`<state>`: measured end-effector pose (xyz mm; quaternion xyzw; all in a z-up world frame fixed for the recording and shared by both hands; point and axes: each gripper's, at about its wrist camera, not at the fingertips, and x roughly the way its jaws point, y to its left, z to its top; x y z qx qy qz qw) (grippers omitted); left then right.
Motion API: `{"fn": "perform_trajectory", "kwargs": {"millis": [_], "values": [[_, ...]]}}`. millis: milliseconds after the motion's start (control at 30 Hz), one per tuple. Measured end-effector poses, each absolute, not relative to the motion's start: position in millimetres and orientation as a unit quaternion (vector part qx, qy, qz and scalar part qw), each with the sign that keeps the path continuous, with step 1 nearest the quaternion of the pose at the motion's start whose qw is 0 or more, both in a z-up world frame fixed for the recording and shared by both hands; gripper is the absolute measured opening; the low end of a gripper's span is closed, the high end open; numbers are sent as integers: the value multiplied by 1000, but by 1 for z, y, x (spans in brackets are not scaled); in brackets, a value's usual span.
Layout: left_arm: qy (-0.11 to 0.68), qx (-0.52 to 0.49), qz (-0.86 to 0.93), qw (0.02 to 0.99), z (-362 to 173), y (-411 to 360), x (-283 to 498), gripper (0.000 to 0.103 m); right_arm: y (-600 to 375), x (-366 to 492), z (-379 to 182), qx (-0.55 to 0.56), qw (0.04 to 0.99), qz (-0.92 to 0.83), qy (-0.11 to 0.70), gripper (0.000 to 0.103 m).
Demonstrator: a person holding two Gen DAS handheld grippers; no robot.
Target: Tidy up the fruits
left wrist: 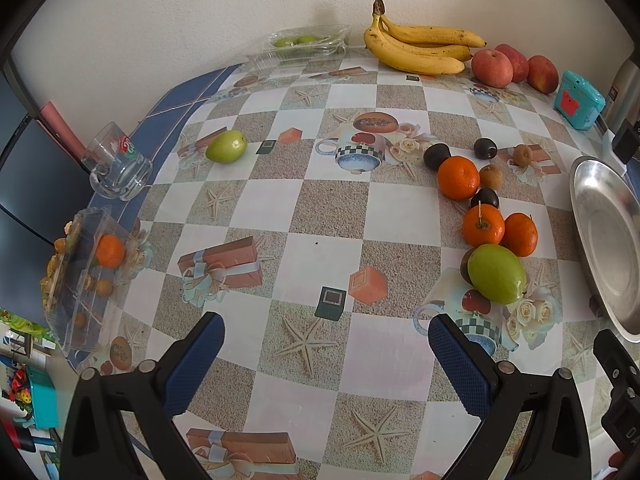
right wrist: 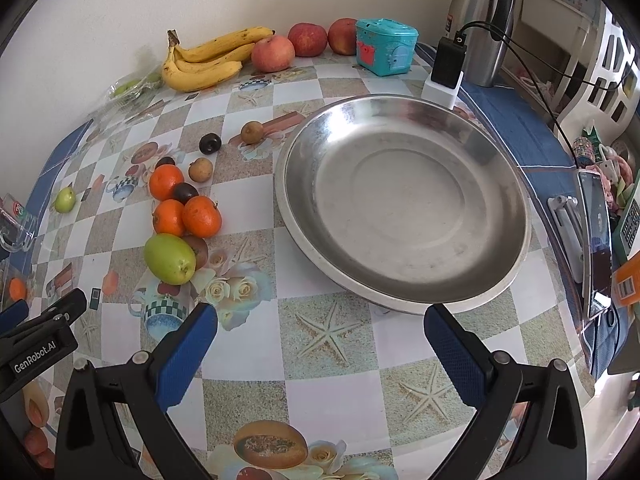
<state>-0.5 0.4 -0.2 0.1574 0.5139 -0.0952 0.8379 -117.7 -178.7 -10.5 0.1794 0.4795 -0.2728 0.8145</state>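
from my left tongs, the steel dish [left wrist: 608, 248] runs off the right edge, so i see only its left part. a brown fruit [left wrist: 465, 266] is mostly hidden behind the big green fruit [left wrist: 497, 273]. the clear box [left wrist: 82, 276] at the left blurs its contents: one mandarin [left wrist: 109, 251] reads, the small brown ones i can't name. from my right tongs, the thermos [right wrist: 482, 20] loses its top to the frame, and the far plastic tray [right wrist: 132, 88] is too small to tell what's inside.

text: "GenRobot.AI" | on: left claw [right wrist: 40, 320] body, right wrist view | other labels: unreadable
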Motion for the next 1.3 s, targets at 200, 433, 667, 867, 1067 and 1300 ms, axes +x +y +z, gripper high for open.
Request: {"fn": "perform_trajectory", "kwargs": {"millis": [200, 433, 667, 867, 1067, 1300], "values": [[514, 158, -96, 838, 0, 0, 0, 103, -179, -118, -11, 184, 810, -270, 486, 103], [513, 157, -95, 838, 0, 0, 0, 103, -179, -118, -11, 182, 810, -272, 486, 103], [515, 119, -96, 843, 0, 1, 12, 103, -179, -109, -9, 189, 819, -263, 474, 103], [578, 92, -108, 804, -12, -24, 34, 103, -188, -93, -4, 219, 806, -259, 485, 103], [567, 116, -136, 804, -25, -57, 37, 103, -207, -75, -13, 235, 785, -275, 503, 103], [564, 103, -166, 802, -28, -79, 46, 103, -231, -67, -9, 270, 796, -276, 465, 103]]}}
